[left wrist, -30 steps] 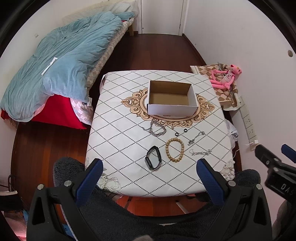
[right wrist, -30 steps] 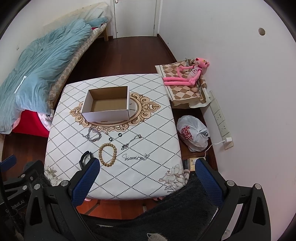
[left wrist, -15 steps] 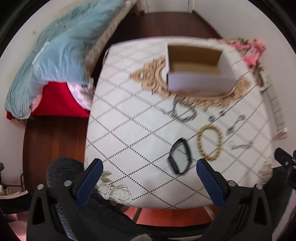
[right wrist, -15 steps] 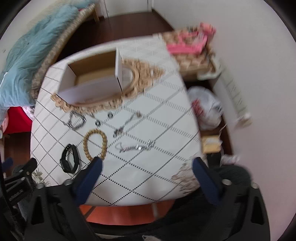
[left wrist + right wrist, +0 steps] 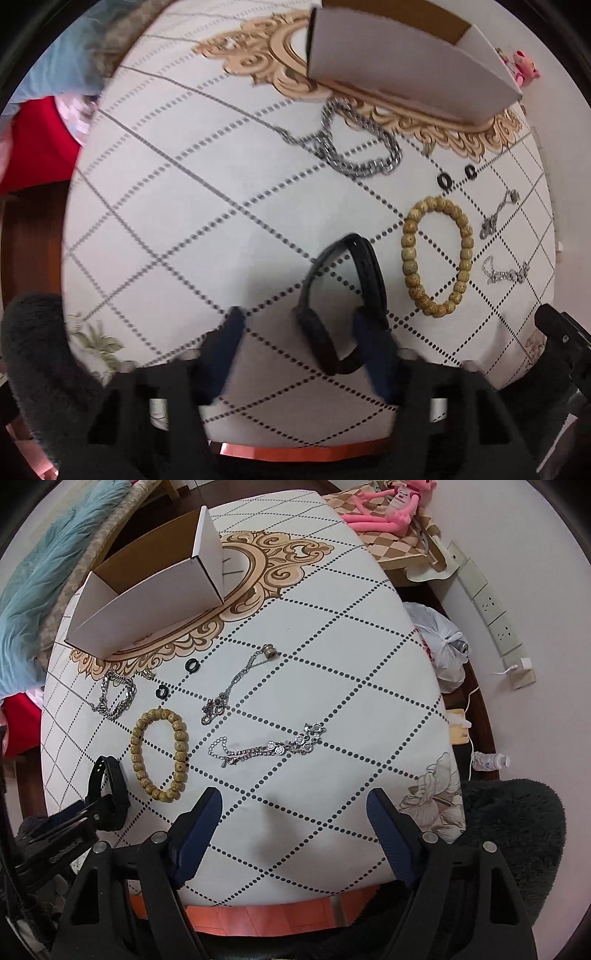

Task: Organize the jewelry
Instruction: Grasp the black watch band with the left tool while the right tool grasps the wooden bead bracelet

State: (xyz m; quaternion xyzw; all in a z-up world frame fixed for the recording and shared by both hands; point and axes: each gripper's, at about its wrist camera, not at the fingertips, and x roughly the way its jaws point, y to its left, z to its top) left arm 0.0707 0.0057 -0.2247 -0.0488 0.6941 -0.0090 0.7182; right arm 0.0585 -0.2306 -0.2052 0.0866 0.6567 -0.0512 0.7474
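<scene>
Jewelry lies on a white diamond-patterned table (image 5: 155,206). My left gripper (image 5: 306,332) is open low over the table, its fingers straddling the near end of a black wristband (image 5: 347,295), also in the right wrist view (image 5: 109,794). A wooden bead bracelet (image 5: 436,254) lies right of the band. A thick silver chain (image 5: 354,144), two small black rings (image 5: 456,177) and two thin silver chains (image 5: 266,747) lie nearby. An open white cardboard box (image 5: 147,587) stands behind them. My right gripper (image 5: 295,823) is open and empty over the table's front edge.
A bed with a blue duvet (image 5: 33,579) is to the left. A pink plush toy (image 5: 388,509), a white plastic bag (image 5: 443,642) and wall sockets (image 5: 495,602) are to the right of the table. Dark fleece sleeves sit behind both grippers.
Both grippers have dropped and moved forward toward the table. The left gripper's fingers have narrowed and now straddle the black wristband. The right gripper stays open and empty.
</scene>
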